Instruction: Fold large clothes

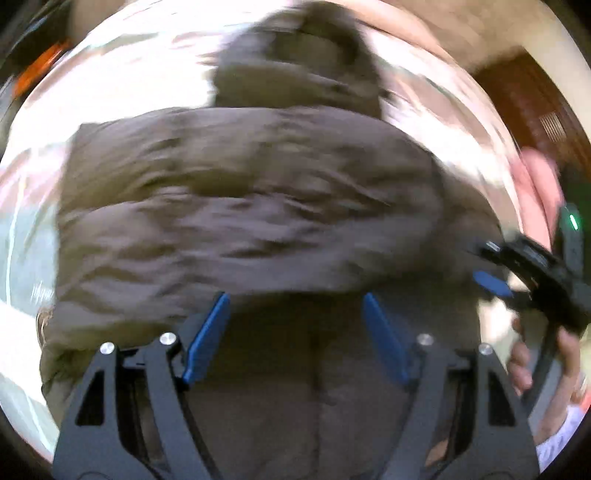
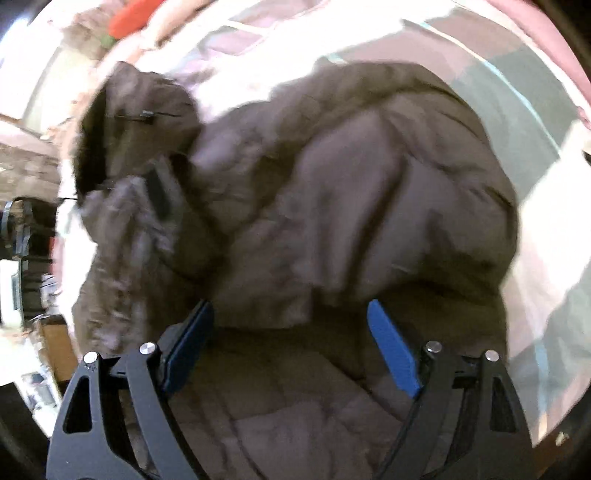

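Observation:
A dark brown padded jacket (image 1: 240, 206) lies spread over a pale bedcover (image 1: 33, 236), its hood (image 1: 295, 62) at the far end. My left gripper (image 1: 295, 297) hangs above the jacket's near part, open, with nothing between its blue pads (image 1: 207, 339). In the right wrist view the same jacket (image 2: 369, 203) fills the middle, and the hood's fur trim (image 2: 122, 243) bunches at the left. My right gripper (image 2: 290, 304) is open over the jacket, pads free. The right gripper (image 1: 517, 280) also shows at the right edge of the left wrist view, held by a hand (image 1: 535, 354). Both views are blurred.
The bedcover (image 2: 535, 110) is whitish with teal and pink stripes. A brown wooden door (image 1: 535, 107) stands at the far right. An orange item (image 1: 40, 66) lies beyond the bed's far left. A red object (image 2: 133, 16) and cluttered shelves (image 2: 26, 266) lie off the bed.

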Demonstrator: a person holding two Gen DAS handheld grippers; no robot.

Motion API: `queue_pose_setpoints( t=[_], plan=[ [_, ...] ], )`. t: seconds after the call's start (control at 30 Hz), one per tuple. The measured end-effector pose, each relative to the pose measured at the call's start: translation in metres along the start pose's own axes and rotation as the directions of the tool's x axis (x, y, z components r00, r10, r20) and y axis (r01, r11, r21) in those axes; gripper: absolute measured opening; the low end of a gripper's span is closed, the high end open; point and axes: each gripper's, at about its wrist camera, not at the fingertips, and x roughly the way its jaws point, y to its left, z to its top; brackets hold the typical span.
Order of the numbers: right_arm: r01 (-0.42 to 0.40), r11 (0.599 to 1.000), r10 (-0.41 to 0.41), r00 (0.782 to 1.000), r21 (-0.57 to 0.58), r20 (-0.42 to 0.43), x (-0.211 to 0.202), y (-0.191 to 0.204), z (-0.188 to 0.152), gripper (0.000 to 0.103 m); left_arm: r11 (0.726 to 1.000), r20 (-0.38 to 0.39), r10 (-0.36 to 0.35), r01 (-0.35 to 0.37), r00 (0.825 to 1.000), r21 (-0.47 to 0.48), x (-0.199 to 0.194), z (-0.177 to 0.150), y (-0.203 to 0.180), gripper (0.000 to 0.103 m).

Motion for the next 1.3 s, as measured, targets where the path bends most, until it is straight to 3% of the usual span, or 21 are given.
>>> queue_pose_setpoints(
  t=[0.1, 0.23, 0.33, 0.37, 0.4, 0.43, 0.57, 0.67, 0.83, 0.93, 1.0, 1.1, 1.2, 1.27, 1.3],
  plan=[
    [-0.029, 0.998, 0.028, 1.000, -0.055, -0.012, 0.006, 0.024, 0.016, 0.090, 0.986, -0.011, 0.084, -0.085, 0.996, -0.145, 0.011, 0.010, 0.054, 0.076],
    [-0.013, 0.994, 0.008, 0.999, -0.108, -0.050, 0.033, 0.054, 0.035, 0.090, 0.944, -0.044, 0.209, -0.213, 0.977, -0.251, 0.022, 0.009, 0.110, 0.071],
    [0.015, 0.989, -0.032, 0.993, -0.145, -0.117, 0.065, 0.076, 0.041, 0.088, 0.917, -0.066, 0.216, -0.226, 0.974, -0.328, 0.033, 0.001, 0.143, 0.072],
    [0.008, 0.988, -0.029, 0.991, -0.157, -0.130, 0.067, 0.078, 0.036, 0.073, 0.916, -0.064, 0.220, -0.229, 0.973, -0.331, 0.036, 0.002, 0.148, 0.072],
    [-0.014, 0.982, -0.013, 0.989, -0.186, -0.147, 0.075, 0.088, 0.033, 0.045, 0.914, -0.063, 0.238, -0.245, 0.969, -0.323, 0.037, 0.002, 0.149, 0.072],
    [-0.030, 0.974, -0.007, 0.987, -0.225, -0.163, 0.080, 0.100, 0.029, 0.036, 0.910, -0.059, 0.263, -0.268, 0.963, -0.318, 0.039, 0.005, 0.150, 0.073],
    [-0.016, 0.932, -0.033, 0.991, -0.361, -0.130, 0.087, 0.148, 0.020, 0.030, 0.882, -0.038, 0.279, -0.272, 0.959, -0.386, 0.047, 0.024, 0.165, 0.073],
    [-0.037, 0.922, -0.016, 0.991, -0.385, -0.134, 0.094, 0.174, 0.025, 0.030, 0.868, -0.031, 0.277, -0.264, 0.960, -0.420, 0.048, 0.035, 0.171, 0.073],
    [0.030, 0.908, -0.081, 0.991, -0.418, -0.105, 0.112, 0.188, 0.032, 0.032, 0.885, -0.034, 0.270, -0.262, 0.962, -0.384, 0.049, 0.033, 0.166, 0.073],
    [0.012, 0.911, -0.084, 0.984, -0.411, -0.159, 0.120, 0.178, 0.031, 0.041, 0.902, -0.005, 0.273, -0.258, 0.962, -0.347, 0.026, 0.025, 0.155, 0.073],
    [0.008, 0.919, -0.078, 0.984, -0.394, -0.163, 0.108, 0.170, 0.031, 0.055, 0.917, 0.052, 0.285, -0.257, 0.957, -0.304, 0.001, 0.024, 0.138, 0.073],
    [-0.007, 0.937, -0.009, 0.999, -0.350, -0.045, 0.061, 0.150, 0.030, 0.069, 0.934, 0.128, 0.294, -0.257, 0.947, -0.249, -0.021, 0.029, 0.121, 0.075],
    [0.024, 0.933, 0.002, 0.998, -0.359, 0.070, 0.035, 0.144, 0.030, 0.069, 0.944, 0.129, 0.286, -0.256, 0.950, -0.210, -0.015, 0.038, 0.113, 0.075],
    [0.031, 0.934, -0.008, 0.998, -0.355, 0.065, 0.043, 0.143, 0.033, 0.067, 0.948, 0.105, 0.274, -0.250, 0.956, -0.198, 0.002, 0.047, 0.109, 0.075],
    [0.022, 0.939, -0.006, 0.999, -0.344, 0.046, 0.050, 0.141, 0.032, 0.059, 0.949, 0.093, 0.270, -0.248, 0.958, -0.194, 0.007, 0.044, 0.109, 0.075]
  ],
)
